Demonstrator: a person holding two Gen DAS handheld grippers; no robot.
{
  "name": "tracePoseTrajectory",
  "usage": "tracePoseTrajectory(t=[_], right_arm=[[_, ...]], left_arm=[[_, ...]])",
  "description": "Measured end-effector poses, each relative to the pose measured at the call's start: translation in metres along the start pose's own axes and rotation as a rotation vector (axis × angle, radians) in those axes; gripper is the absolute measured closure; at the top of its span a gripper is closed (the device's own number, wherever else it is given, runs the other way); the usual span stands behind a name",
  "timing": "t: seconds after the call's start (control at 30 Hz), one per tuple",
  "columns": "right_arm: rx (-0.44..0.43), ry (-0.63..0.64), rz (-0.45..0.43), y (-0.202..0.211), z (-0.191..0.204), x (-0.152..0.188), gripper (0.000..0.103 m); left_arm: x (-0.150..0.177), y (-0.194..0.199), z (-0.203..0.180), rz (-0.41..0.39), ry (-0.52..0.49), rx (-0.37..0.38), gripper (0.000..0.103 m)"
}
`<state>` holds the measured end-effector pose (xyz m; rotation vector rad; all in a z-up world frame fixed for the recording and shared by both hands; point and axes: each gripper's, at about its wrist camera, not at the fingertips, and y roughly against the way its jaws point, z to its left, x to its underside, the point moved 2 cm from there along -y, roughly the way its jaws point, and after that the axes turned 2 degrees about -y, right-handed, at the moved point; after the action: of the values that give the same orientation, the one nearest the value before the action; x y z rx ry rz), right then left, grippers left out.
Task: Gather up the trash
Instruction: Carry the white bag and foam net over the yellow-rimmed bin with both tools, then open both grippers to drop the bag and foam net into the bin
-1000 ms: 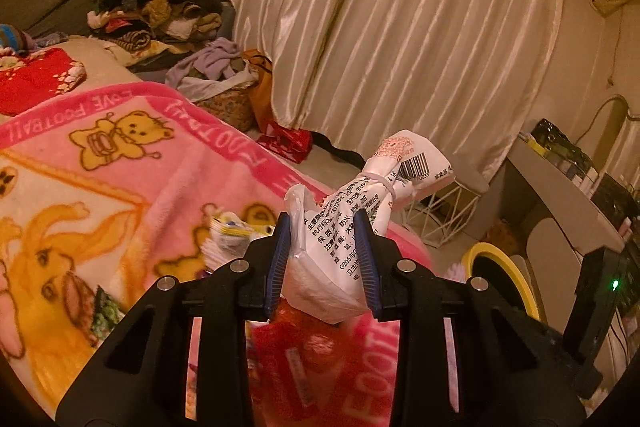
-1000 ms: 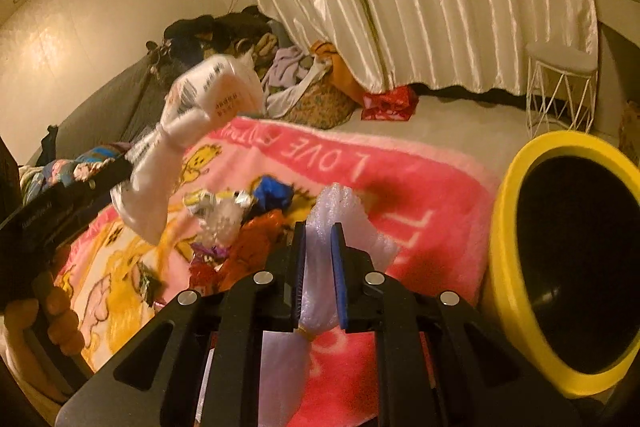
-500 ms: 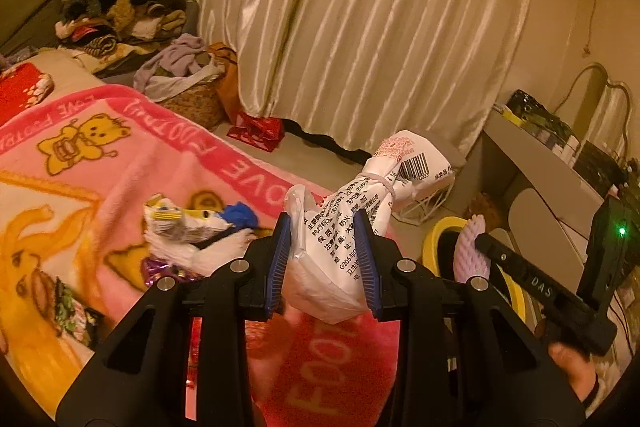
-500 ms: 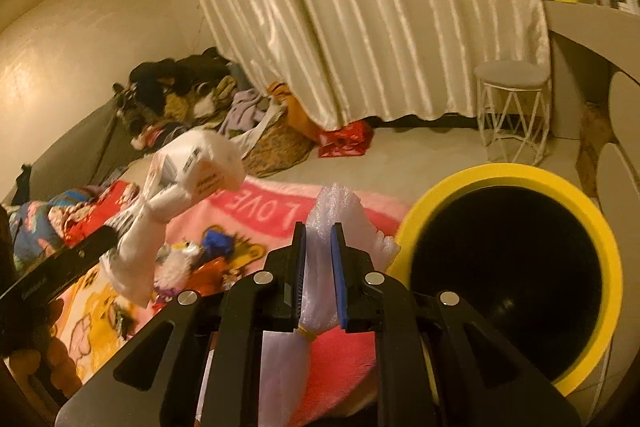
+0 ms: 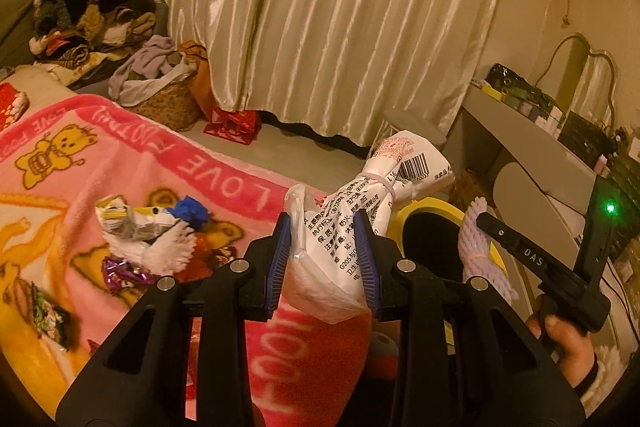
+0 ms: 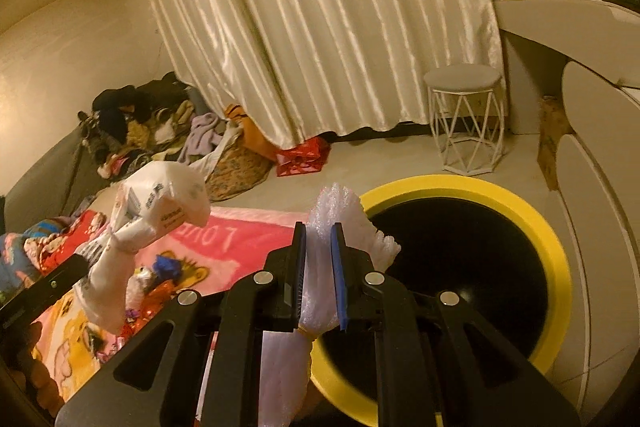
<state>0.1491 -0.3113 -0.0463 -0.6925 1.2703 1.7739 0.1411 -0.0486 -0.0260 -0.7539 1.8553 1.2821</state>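
Note:
My left gripper [image 5: 322,259] is shut on a white printed plastic bag [image 5: 352,223] tied with a band, held above the pink blanket [image 5: 160,163]. The bag also shows in the right wrist view [image 6: 160,203]. My right gripper [image 6: 319,267] is shut on a white foam net wrap [image 6: 344,215], held at the left rim of the yellow-rimmed black bin [image 6: 460,267]. The bin [image 5: 432,231] and the foam wrap [image 5: 480,247] show in the left wrist view too. Several wrappers [image 5: 144,231] lie on the blanket.
A white wire stool [image 6: 466,119] stands by the curtain [image 6: 320,27]. A laundry basket [image 5: 160,95] and a clothes pile [image 5: 88,15] sit at the back left. A red bag [image 5: 234,125] lies on the floor. A grey desk [image 5: 532,147] is at the right.
Both grippers have swung right, from over the blanket toward the bin. The bin now fills more of the right wrist view. Both holds are unchanged.

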Motion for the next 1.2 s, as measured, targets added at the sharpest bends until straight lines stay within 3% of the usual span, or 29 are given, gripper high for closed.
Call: tracePoseTrajectory(t=[0.6,1.2], right_arm=[[0.112,-0.069,0.003,-0.004,-0.057,0.0,0.09],[0.124,-0.113,0.064,-0.015,-0.086,0.005,0.088]], left_arm=[[0.004,-0.03,-0.043,0.071,-0.088,-0.014,0.078],[0.012,-0.077,-0.082,0.173,-0.169,-0.028,0.077]])
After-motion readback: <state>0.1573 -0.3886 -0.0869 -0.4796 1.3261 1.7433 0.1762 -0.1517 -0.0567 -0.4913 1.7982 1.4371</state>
